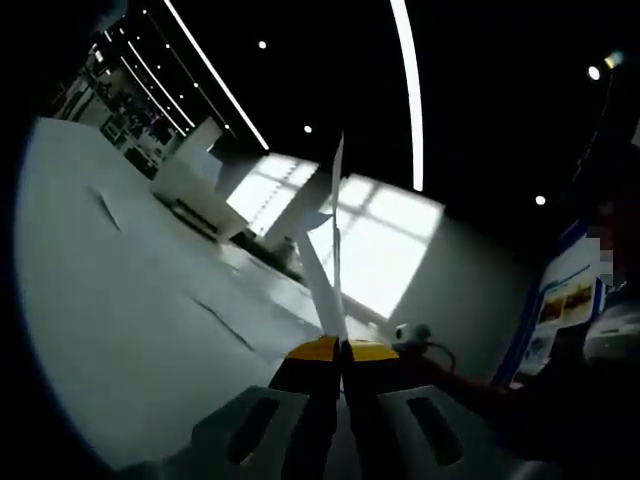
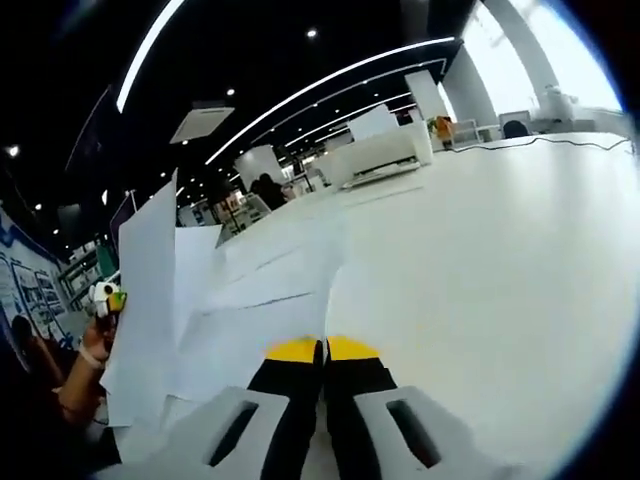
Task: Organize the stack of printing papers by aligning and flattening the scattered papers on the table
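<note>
A large open-plan hall under a dark, nearly black ceiling (image 1: 480, 80), crossed by long, thin white linear light strips (image 1: 408, 90) and dotted with small round recessed spotlights (image 1: 262, 44). In the left gripper view, a broad bright window with dark mullions (image 1: 375, 240) glows behind a pale slanted column (image 1: 300, 205). A wide matte white tabletop (image 2: 500, 270) fills the foreground, carrying a low white rectangular box-shaped machine (image 2: 375, 158) at its far edge. In the right gripper view, a square white ceiling vent panel (image 2: 202, 123) hangs overhead, and a blue wall display with framed pictures (image 2: 25, 285) stands at one side; shelving and distant furniture appear blurred beyond.
</note>
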A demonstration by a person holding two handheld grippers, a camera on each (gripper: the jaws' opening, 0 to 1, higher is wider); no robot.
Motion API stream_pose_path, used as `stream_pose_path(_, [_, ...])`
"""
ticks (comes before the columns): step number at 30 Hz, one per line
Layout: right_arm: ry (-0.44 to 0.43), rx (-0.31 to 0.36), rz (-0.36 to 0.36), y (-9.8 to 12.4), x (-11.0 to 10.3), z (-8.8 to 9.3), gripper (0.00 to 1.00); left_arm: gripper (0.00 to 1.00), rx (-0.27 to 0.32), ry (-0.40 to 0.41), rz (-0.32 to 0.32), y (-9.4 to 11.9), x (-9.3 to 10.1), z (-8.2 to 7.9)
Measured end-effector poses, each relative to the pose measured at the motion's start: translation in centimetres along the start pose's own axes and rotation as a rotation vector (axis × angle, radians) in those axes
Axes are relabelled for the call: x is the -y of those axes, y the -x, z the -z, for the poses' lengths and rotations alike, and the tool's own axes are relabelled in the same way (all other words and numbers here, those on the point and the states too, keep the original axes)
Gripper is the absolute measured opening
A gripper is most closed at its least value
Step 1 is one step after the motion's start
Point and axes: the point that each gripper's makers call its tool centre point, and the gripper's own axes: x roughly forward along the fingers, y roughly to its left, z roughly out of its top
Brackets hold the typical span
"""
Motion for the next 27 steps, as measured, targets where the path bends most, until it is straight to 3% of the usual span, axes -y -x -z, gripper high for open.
stream_pose_path(12, [-0.044,0.066,0.03,1.7,0.7,-1.4,0.0,0.06,-0.001,-0.002,-0.003,-0.1,0.2,0.2])
stream_pose_path(21, [-0.016,0.164,0.072,3.8,1.5,-3.8,0.0,0.06,-0.001,0.0,-0.005,-0.2,0.5,0.3])
stream_pose_path(27, [0.046,0.218,0.11,5.7,1.4,-5.6,0.0,0.06,0.0,0.005,-0.011,-0.1,0.2,0.2])
